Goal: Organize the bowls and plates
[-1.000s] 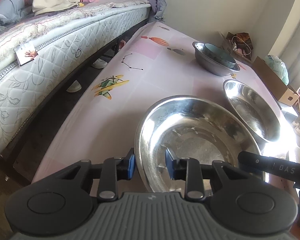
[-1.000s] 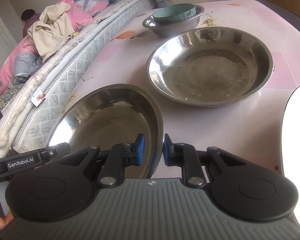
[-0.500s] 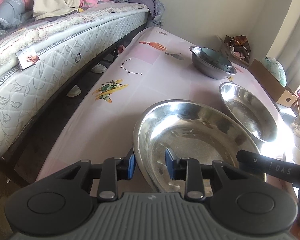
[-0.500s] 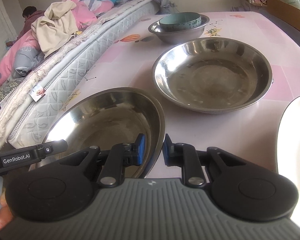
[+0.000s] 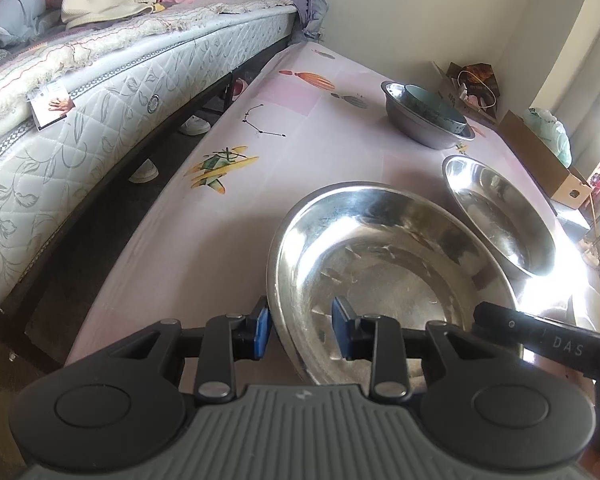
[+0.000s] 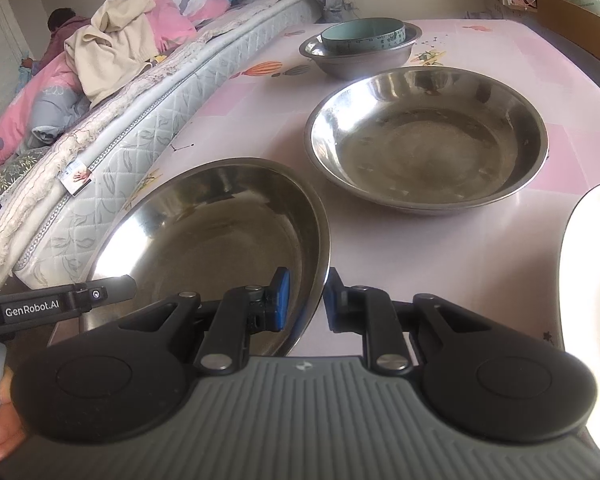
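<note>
A wide steel bowl (image 5: pixel 384 276) is held up over the pink table by both grippers. My left gripper (image 5: pixel 300 332) is shut on its left rim. My right gripper (image 6: pixel 306 302) is shut on its right rim, where the bowl (image 6: pixel 220 240) tilts. A second wide steel bowl (image 6: pixel 428 140) sits on the table beyond; it also shows in the left wrist view (image 5: pixel 500 216). A deeper steel bowl (image 6: pixel 360 58) at the far end holds a teal ceramic bowl (image 6: pixel 364 34). A white plate (image 6: pixel 592 280) lies at the right edge.
A mattress (image 5: pixel 100 120) piled with bedding runs along the table's left side, with shoes (image 5: pixel 144 170) on the floor in the gap. A cardboard box (image 5: pixel 548 160) and bags stand past the table's far right corner.
Both grippers have lifted the near steel bowl and carried it a little forward, keeping hold of its rim. The other dishes have not moved.
</note>
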A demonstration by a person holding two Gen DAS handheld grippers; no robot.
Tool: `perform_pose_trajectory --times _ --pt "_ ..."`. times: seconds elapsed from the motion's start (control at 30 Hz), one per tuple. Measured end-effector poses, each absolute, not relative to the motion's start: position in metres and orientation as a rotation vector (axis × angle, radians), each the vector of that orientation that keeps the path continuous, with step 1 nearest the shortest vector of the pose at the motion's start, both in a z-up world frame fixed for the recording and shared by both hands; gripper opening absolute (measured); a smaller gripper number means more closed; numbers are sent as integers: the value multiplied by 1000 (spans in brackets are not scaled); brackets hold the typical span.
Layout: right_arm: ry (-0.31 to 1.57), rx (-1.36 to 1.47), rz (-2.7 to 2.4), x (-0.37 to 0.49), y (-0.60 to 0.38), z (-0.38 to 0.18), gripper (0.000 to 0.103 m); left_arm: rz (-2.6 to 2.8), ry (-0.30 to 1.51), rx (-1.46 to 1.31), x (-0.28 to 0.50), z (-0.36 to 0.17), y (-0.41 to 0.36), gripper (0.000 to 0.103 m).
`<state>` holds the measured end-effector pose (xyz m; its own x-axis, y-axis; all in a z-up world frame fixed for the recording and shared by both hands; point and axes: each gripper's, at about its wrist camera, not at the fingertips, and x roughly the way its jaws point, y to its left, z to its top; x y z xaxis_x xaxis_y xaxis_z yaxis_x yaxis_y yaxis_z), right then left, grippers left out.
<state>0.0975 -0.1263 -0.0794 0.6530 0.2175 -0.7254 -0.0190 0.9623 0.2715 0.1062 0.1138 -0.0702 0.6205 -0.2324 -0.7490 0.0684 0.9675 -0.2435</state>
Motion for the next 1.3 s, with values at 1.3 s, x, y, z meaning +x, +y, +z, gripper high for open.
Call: perform_pose_trajectory --times 1.3 --pt "811 169 128 101 -114 -77 18 -151 837 -187 113 -68 117 29"
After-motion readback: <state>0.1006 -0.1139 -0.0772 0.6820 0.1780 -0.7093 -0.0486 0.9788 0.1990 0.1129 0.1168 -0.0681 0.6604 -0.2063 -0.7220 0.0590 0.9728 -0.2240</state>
